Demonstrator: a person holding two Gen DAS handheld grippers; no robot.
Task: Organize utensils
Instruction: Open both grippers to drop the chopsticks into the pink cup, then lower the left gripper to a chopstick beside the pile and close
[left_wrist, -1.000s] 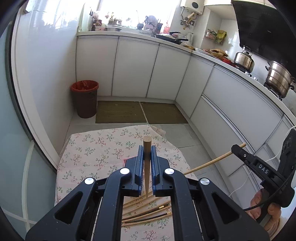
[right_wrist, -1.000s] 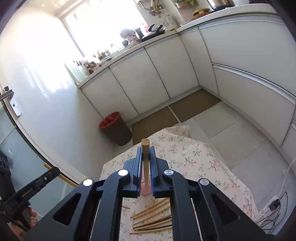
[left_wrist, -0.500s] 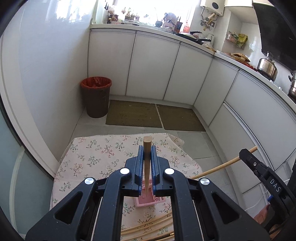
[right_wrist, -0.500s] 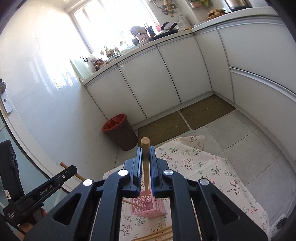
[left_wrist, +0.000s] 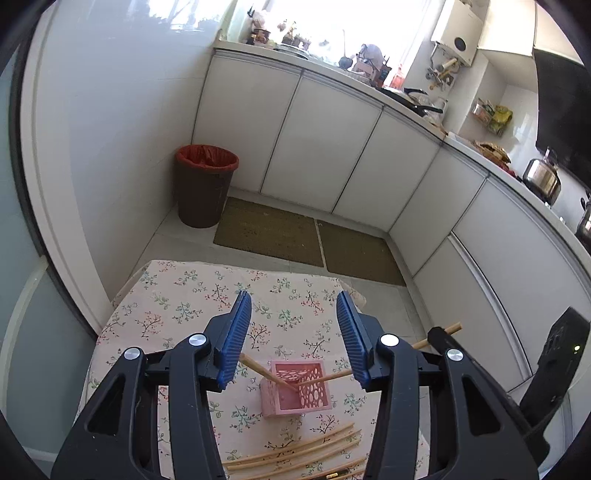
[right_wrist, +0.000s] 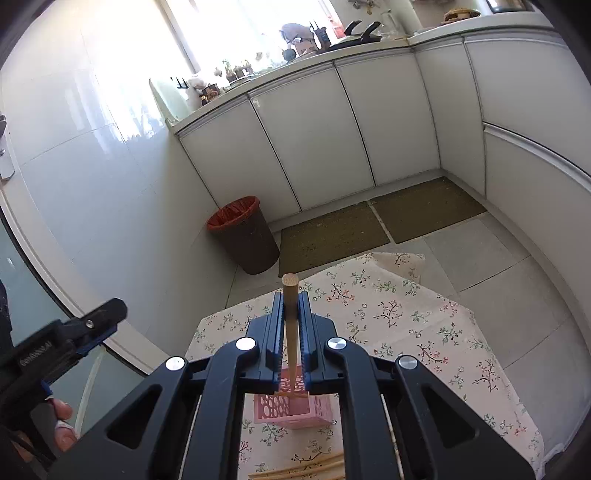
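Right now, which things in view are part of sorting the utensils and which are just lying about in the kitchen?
Part of the job:
- pink holder
- chopstick in holder, released by left gripper
- held chopstick in right gripper
- loose chopsticks on the table

Just lying about:
- waste bin
- floor mats
- kettle

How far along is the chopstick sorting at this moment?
Early. One chopstick already leans in the pink holder, released by the open left hand-held gripper. The right hand-held gripper grips a second chopstick, tip entering the holder. Several loose chopsticks remain on the floral tablecloth.
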